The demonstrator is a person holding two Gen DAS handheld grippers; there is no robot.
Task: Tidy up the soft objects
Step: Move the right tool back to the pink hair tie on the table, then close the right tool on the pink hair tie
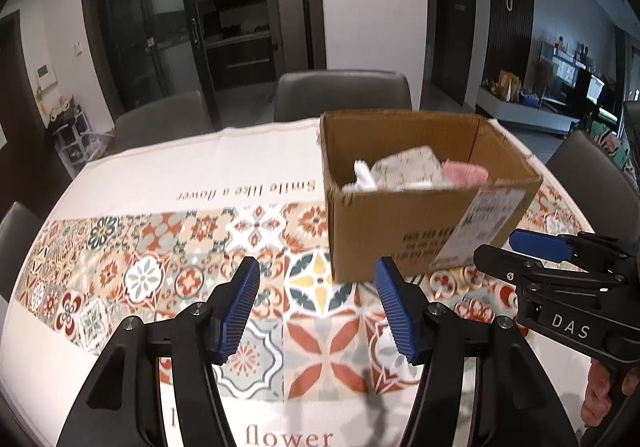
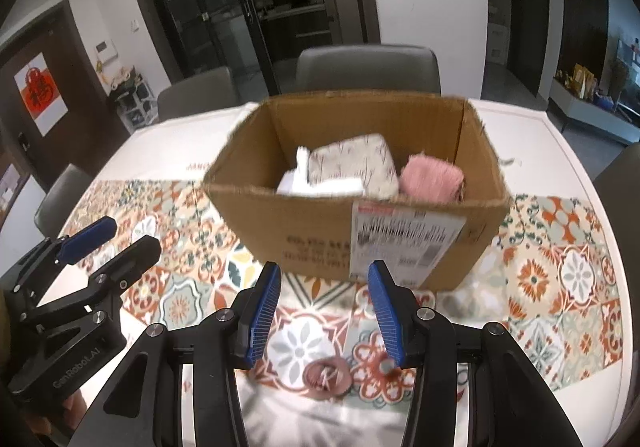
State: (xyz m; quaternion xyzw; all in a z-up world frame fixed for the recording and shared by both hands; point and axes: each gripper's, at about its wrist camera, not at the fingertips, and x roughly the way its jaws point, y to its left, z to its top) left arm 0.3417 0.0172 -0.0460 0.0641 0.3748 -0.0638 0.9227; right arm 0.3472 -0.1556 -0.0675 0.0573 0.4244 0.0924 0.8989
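A dining room is forming the background, with a desk under a patterned cloth and grey chairs standing along its far side. The left gripper is hovering over the cloth with its jaws partly open and nothing between them. The right gripper is hovering likewise, its jaws partly open and empty; each gripper is showing at the edge of the other's view.

Just below the right jaws, a small pinkish round item is lying on the cloth; blur is hiding what it is. A small white scrap is lying beside the left gripper's right finger, equally unclear. Beyond both grippers, the cardboard box is standing open, already holding a folded printed cloth, a white cloth and a pink towel.

Judged risks: the loose items are lying flat, so closing jaws may be pinching the tablecloth along with them and dragging it, shifting the box. The two grippers are working close together and may be colliding if both reach for the same spot. The near wall of the box is standing between the jaws and its inside, so a low carry may be knocking the rim or pushing the light box away. Nothing else is blocking the approach to the items on the cloth.
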